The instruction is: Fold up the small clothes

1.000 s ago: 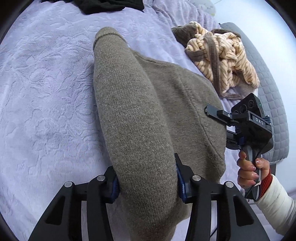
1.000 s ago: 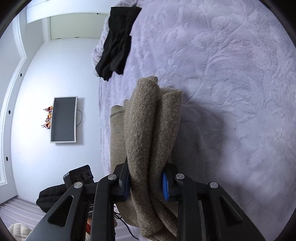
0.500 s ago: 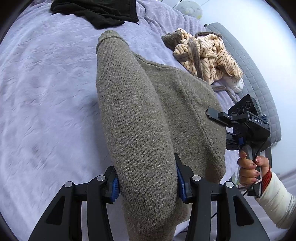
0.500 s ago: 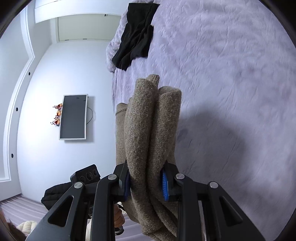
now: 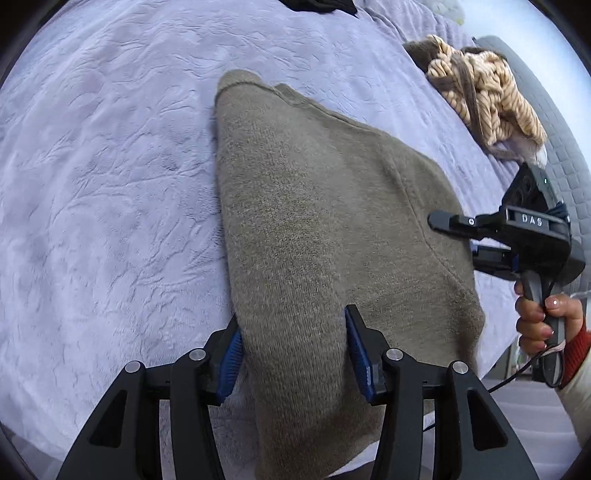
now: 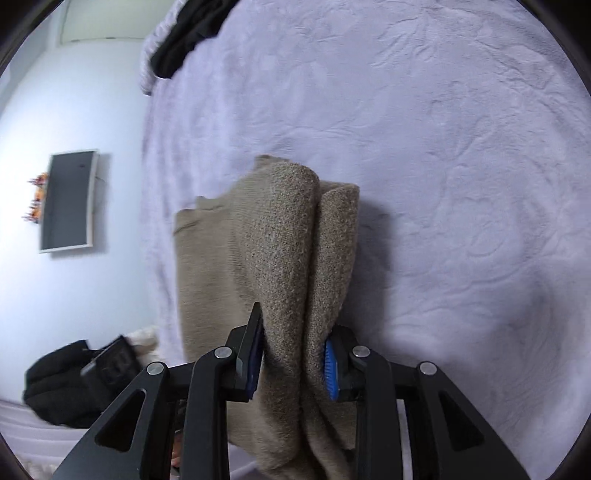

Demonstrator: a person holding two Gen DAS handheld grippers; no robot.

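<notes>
A: Two grippers, one sweater [image 5: 314, 229]. Left gripper [image 5: 293, 354]: blue pads [image 5: 231, 356] pinching a thick fold of the olive knit; rest of the sweater spread over the lilac bedspread [image 5: 110, 184], far edge touching it.

B: And farther right?

A: Striped garment [image 5: 487, 99] bunched near the bed's edge, well apart from the sweater. Right gripper [image 5: 456, 240], held in a hand [image 5: 535, 321] with a red cuff, at the sweater's right side.

B: Right wrist view?

A: Wall screen [image 6: 68, 201] at left, black cloth [image 6: 188, 33] at top. Right gripper [image 6: 293, 360]: jaws just been opening, two rolled folds of the sweater [image 6: 280, 258] between them, both pads against the knit.
</notes>
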